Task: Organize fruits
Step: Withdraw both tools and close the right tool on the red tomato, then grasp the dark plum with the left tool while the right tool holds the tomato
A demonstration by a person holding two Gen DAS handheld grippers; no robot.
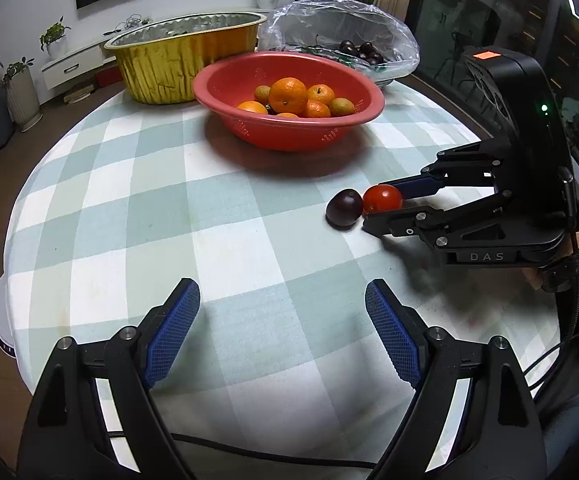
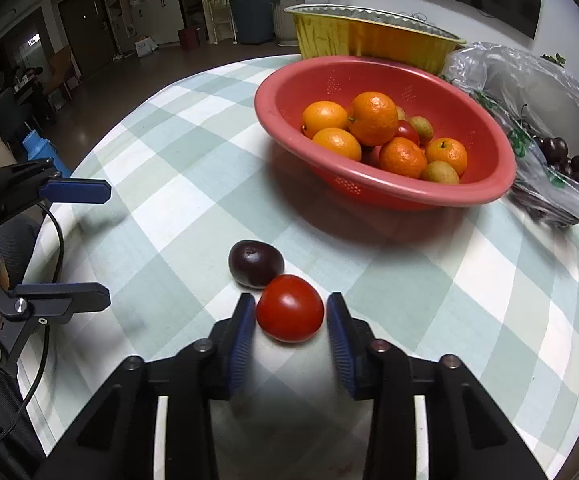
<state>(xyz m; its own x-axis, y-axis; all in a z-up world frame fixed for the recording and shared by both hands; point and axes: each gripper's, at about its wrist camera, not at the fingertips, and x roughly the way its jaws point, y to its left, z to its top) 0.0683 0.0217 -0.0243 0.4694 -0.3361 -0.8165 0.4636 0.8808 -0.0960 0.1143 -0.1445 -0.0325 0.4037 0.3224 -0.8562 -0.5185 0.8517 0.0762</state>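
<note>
tomato [image 2: 290, 308], small and red, sits on a green-and-white checked tablecloth [image 2: 177, 184] between the blue pads of the right gripper [image 2: 289, 316] — the jaws are narrowed around it; the left pad looks to be touching, while a thin gap shows on the right, so it seems framed rather than firmly held. a dark plum [image 2: 255, 263] lies touching the tomato on its far side, which may be why the claw comes in low from the near side. beyond them a red colander [image 2: 385, 196] holds oranges [image 2: 372, 118], probably the tomato's destination. behind it stand a gold foil tray [image 2: 369, 44] and a plastic bag [image 2: 537, 92] of dark fruit. the left gripper [image 1: 281, 304] hovers wide open and empty over bare cloth — apparently waiting
</note>
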